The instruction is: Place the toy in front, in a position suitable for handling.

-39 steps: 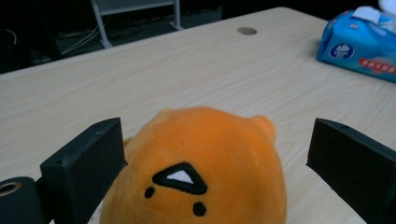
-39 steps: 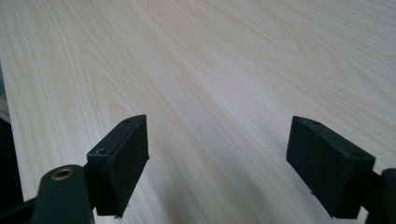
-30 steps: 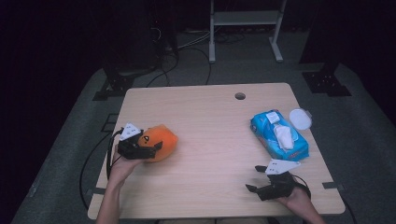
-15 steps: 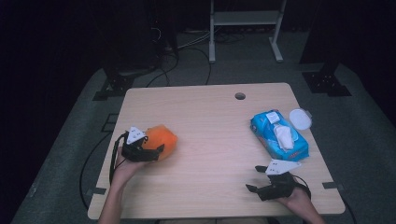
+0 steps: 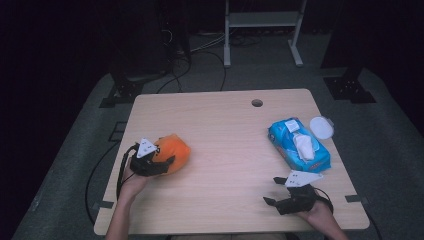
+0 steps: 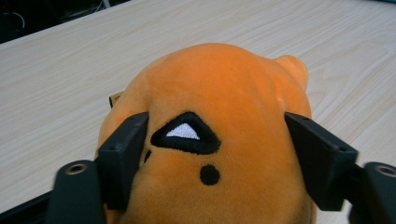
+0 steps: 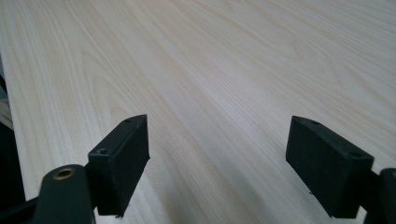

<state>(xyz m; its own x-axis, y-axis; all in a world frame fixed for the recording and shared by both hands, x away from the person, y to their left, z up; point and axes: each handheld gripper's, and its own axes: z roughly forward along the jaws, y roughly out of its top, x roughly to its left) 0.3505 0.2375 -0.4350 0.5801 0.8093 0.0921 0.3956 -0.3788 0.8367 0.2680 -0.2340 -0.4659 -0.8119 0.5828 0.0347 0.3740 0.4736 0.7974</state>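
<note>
One orange plush toy, one wipes pack, two grippers.

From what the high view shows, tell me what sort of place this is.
Probably a recording studio or lab: a bare wooden table on grey carpet, dark surroundings, loose cables and stand legs behind.

We see the plush toy on the left part of the table, with the left gripper just before it, its jaws on either side of the toy. Well apart, at the right edge, lies the wipes pack — the round lid just behind and right of it. The right gripper rests before the pack, near the front edge — nothing lies between its jaws.
</note>
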